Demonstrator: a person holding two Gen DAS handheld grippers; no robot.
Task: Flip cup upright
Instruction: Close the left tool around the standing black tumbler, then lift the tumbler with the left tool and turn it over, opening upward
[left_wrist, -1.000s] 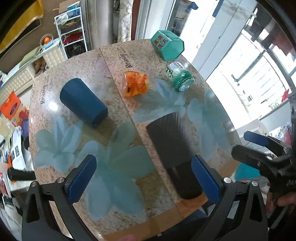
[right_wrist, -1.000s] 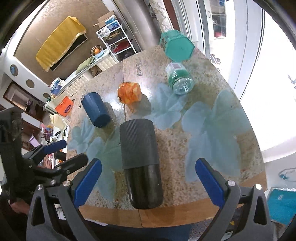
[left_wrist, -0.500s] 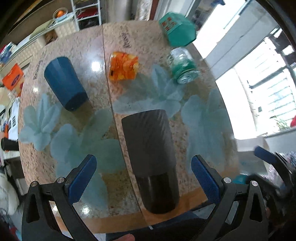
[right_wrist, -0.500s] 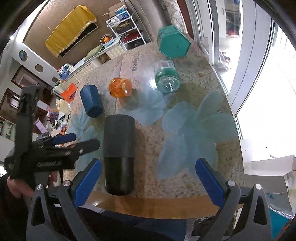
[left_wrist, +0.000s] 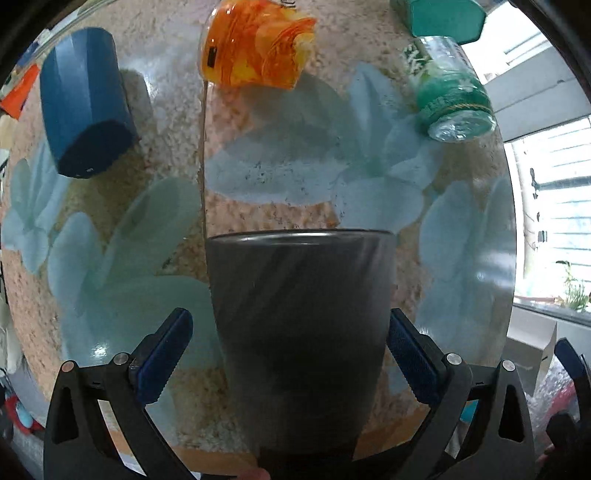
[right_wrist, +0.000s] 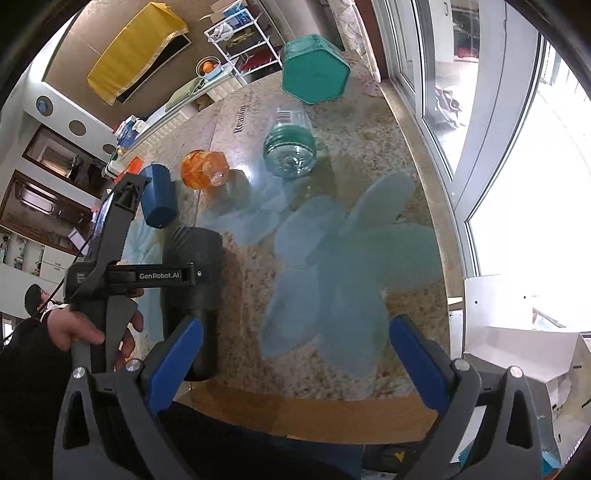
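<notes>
A tall black cup (left_wrist: 301, 332) lies on its side on the round stone table (left_wrist: 258, 206), near the front edge. My left gripper (left_wrist: 290, 350) is open and straddles the cup, with a blue pad on each side; the right pad is at the cup wall, the left pad stands a little off. In the right wrist view the cup (right_wrist: 194, 266) lies at the left with the left gripper's body across it. My right gripper (right_wrist: 291, 354) is open and empty above the table's front edge, to the right of the cup.
A blue cup (left_wrist: 83, 103) lies on its side at the back left. An orange jar (left_wrist: 255, 44), a green glass jar (left_wrist: 448, 92) and a teal hexagonal box (right_wrist: 316, 68) lie further back. A window and a white box (right_wrist: 517, 332) are on the right.
My left gripper has moved forward and down over the black cup, which now fills the space between its pads. My right gripper has drawn off to the right.
</notes>
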